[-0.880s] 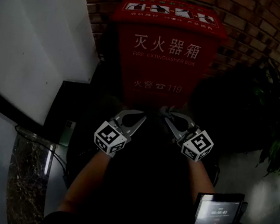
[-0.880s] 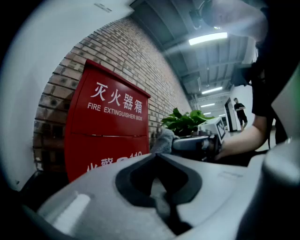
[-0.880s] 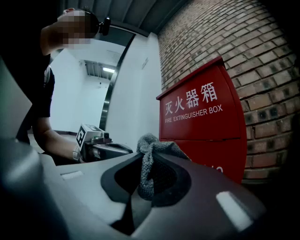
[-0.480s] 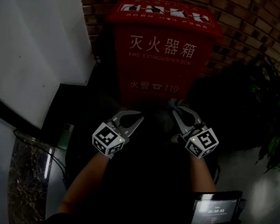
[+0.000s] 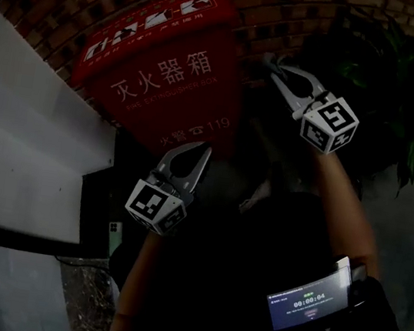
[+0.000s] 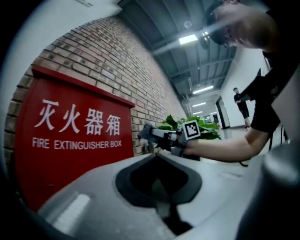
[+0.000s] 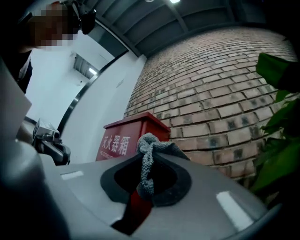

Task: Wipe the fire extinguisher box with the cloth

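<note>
The red fire extinguisher box (image 5: 166, 76) stands against the brick wall, with white lettering on its front (image 6: 70, 140). A grey cloth (image 7: 147, 159) is pinched in my right gripper (image 5: 273, 61) and hangs down between its jaws. That gripper is raised beside the box's upper right corner, with its tips close to the bricks. Lower down, my left gripper (image 5: 203, 150) points at the bottom of the box's front, its jaws shut and empty (image 6: 157, 155). In the head view the cloth is too dark to make out.
A leafy green plant (image 5: 407, 83) stands to the right of the box, close to my right arm. The brick wall (image 5: 295, 3) runs behind both. A white slanted panel (image 5: 20, 116) fills the left side. A small screen (image 5: 306, 301) hangs at my waist.
My right gripper has lifted with the cloth from low in front of the box to beside its upper right corner. The head view has tilted. The left gripper stays low.
</note>
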`<state>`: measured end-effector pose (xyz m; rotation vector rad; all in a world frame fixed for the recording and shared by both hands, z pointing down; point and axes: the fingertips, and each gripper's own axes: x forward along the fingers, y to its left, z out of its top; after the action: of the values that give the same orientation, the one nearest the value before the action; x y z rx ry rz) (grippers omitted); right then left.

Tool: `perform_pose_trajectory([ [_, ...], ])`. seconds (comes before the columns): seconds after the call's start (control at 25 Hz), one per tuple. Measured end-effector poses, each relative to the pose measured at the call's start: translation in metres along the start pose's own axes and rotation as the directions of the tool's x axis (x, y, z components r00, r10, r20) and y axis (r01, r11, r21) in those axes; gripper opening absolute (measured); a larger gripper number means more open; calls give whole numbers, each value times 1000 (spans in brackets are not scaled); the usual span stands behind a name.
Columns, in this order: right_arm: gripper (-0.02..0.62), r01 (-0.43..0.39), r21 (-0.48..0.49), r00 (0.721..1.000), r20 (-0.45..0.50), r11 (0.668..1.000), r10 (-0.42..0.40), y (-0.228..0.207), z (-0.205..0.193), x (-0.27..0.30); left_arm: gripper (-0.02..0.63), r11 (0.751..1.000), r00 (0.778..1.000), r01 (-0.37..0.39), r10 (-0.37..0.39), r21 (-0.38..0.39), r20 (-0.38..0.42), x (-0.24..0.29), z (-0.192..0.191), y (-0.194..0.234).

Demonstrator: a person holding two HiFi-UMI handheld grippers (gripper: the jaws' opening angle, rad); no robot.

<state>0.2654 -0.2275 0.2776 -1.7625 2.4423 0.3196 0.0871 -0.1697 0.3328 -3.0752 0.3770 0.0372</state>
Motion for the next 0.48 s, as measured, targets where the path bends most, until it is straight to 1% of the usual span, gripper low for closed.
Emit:
perform_pose_trajectory([
  [0.08,34,-19,-47,1000,-19,999,19,-18,3,12,3,1000,1000,22,-22,0,-13,26,7,-7],
  [0.16,34,-56,-111,997,-49,992,51,-28,4,25,3,1000,1000,24,-24,5,-15,49,14,-15],
  [0.28,34,-120,-209,991,-86,971,104,-30,9,48,3,1000,999,26,-25,14,-24,70,18,-23],
  [0.4,34,-163,-316,985,-115,935,132,-29,16,71,3,999,999,31,-30,22,-39,83,16,-25],
  [0.48,34,-202,-398,977,-141,895,158,-24,21,87,3,999,999,27,-25,29,-46,88,14,-23],
])
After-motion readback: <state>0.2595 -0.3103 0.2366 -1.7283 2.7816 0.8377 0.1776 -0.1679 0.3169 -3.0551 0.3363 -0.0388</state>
